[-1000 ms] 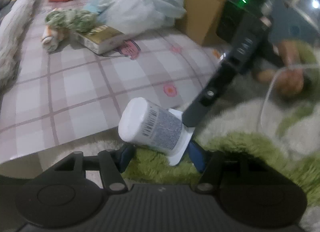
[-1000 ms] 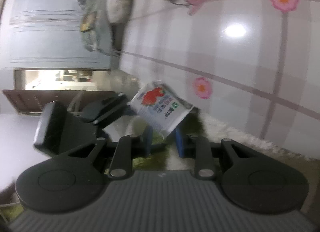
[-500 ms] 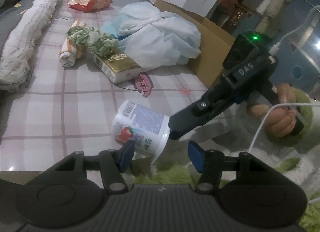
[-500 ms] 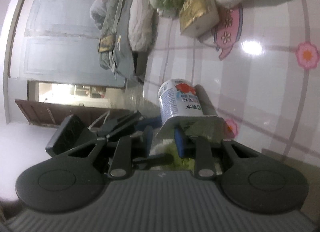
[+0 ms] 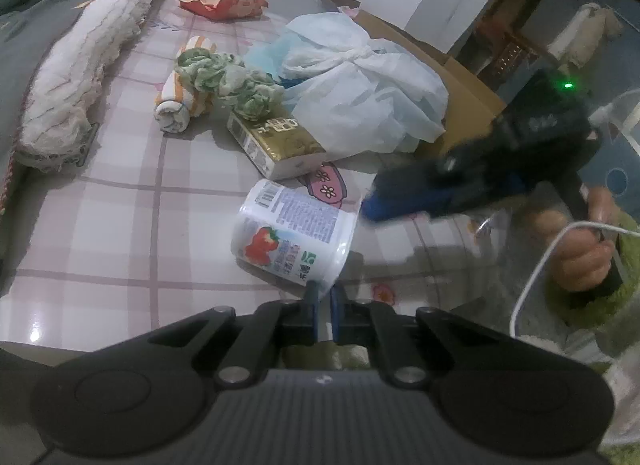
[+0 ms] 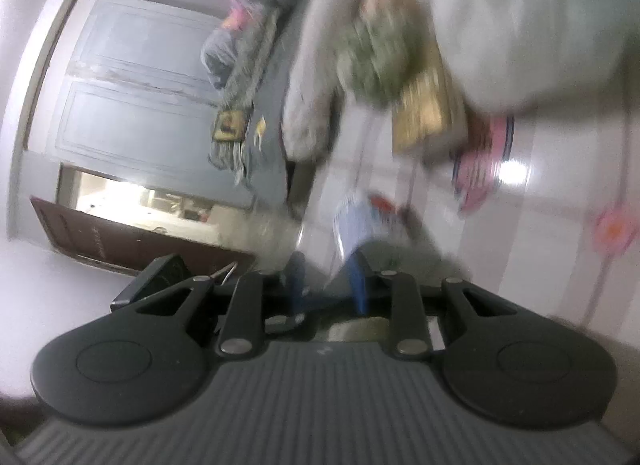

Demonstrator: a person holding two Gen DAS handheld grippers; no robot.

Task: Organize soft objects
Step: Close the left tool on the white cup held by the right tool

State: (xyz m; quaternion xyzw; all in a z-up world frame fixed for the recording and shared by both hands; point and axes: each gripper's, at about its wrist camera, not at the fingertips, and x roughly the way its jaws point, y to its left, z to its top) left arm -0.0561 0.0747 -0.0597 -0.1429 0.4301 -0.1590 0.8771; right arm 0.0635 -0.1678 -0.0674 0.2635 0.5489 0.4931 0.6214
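A white yogurt cup point(image 5: 294, 243) with a strawberry label lies tilted over the checked table mat point(image 5: 120, 225). My left gripper point(image 5: 325, 297) is shut on the cup's rim. My right gripper point(image 5: 370, 205) hovers just right of the cup, apart from it, in the left wrist view. In the blurred right wrist view my right gripper point(image 6: 328, 285) is open, with the cup point(image 6: 360, 225) just ahead of its fingers.
Behind the cup lie a gold tissue pack point(image 5: 276, 143), a green cloth bundle point(image 5: 228, 79), a rolled orange-striped towel point(image 5: 180, 105), a pale plastic bag point(image 5: 360, 89), an open cardboard box point(image 5: 460, 105) and an orange packet point(image 5: 222, 5). A white fluffy roll point(image 5: 80, 77) lies left.
My right gripper has let go of the cup and pulled back to the right. My left gripper has closed on the cup's rim. The cup has moved further over the mat.
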